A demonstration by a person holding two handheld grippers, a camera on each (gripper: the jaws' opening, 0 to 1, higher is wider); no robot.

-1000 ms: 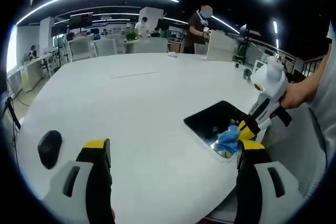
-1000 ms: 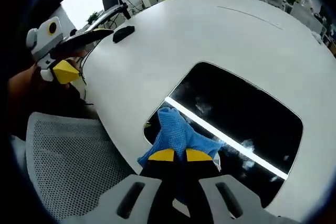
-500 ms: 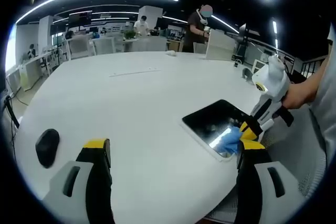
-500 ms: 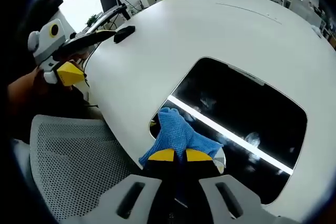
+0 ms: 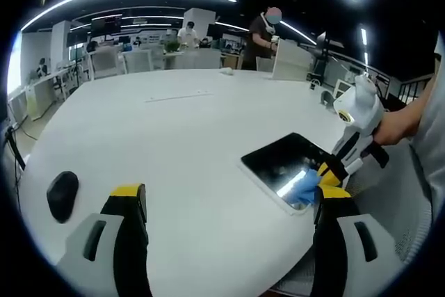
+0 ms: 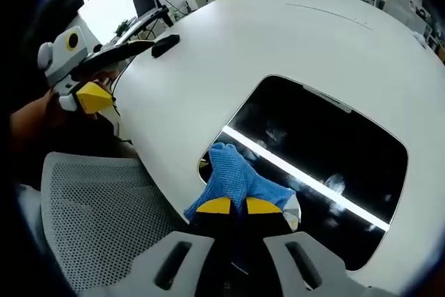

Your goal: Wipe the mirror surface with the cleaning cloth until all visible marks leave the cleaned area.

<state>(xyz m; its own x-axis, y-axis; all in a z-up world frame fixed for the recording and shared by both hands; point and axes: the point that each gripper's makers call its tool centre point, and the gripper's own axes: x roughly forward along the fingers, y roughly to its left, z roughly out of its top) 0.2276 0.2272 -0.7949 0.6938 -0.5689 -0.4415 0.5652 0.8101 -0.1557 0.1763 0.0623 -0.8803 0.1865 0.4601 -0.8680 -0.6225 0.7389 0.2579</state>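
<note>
Ahead of both pairs of fingers spreads the white table (image 5: 174,137), with the mirror (image 6: 327,165) lying flat near its edge, dark and crossed by a bright reflected strip, pale smudges on its glass. Beyond the right gripper's (image 6: 231,206) yellow tips the blue cleaning cloth (image 6: 236,175) rests on the mirror's near corner, pinched between the closed jaws. Beside those tips a grey mesh chair (image 6: 97,220) sits. Farther forward, the left gripper (image 5: 229,203) stands parted and holds nothing, a black mouse (image 5: 62,196) just outside its left finger.
</note>
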